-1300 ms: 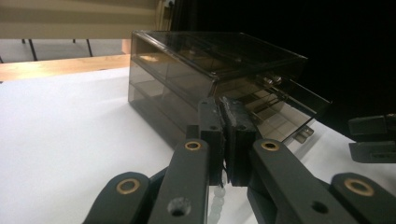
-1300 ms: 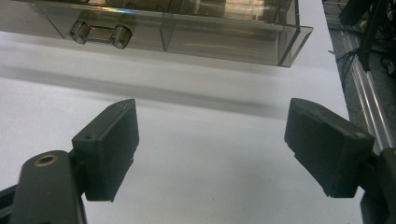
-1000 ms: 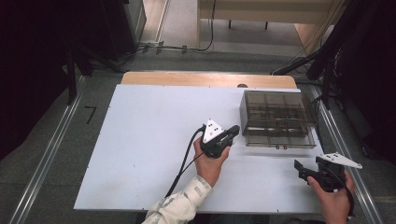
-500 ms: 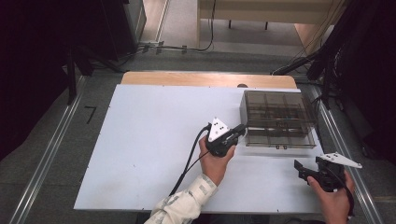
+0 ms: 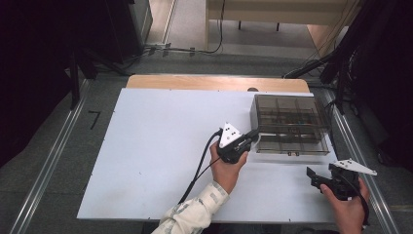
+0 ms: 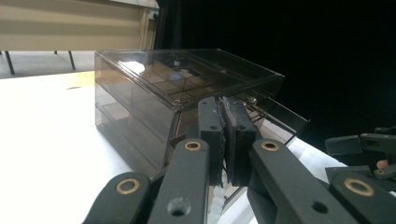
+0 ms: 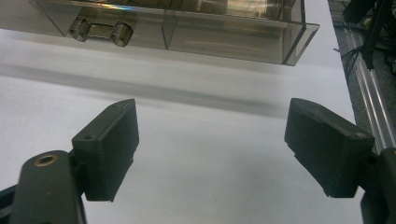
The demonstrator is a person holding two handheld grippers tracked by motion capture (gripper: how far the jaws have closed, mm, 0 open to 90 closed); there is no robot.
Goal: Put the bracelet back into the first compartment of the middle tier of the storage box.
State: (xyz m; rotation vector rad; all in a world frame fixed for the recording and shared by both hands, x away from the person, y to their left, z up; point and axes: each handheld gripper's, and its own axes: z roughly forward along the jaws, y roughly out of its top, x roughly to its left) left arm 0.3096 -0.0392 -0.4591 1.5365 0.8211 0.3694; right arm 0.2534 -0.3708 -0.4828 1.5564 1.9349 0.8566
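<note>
A smoky clear plastic drawer box (image 5: 291,124) stands at the right of the white table (image 5: 156,146). My left gripper (image 5: 253,133) is shut, its tips right at the box's front-left corner. In the left gripper view its jaws (image 6: 227,135) press together with nothing visible between them, close in front of the box (image 6: 154,88), whose lower drawer (image 6: 280,119) sticks out a little. My right gripper (image 5: 314,179) hovers open near the table's front right, apart from the box. In the right gripper view its jaws (image 7: 212,149) gape over bare table, below the drawer front and its handle (image 7: 99,30).
A wooden board (image 5: 214,83) runs along the table's far edge. Metal rails (image 5: 51,161) flank the table on the floor. The left gripper's black cable (image 5: 197,170) trails back over the table toward the person. Open white surface lies left of the box.
My left gripper has moved right and slightly forward until its tips reach the box's front-left corner. The right gripper has stayed where it was, still open.
</note>
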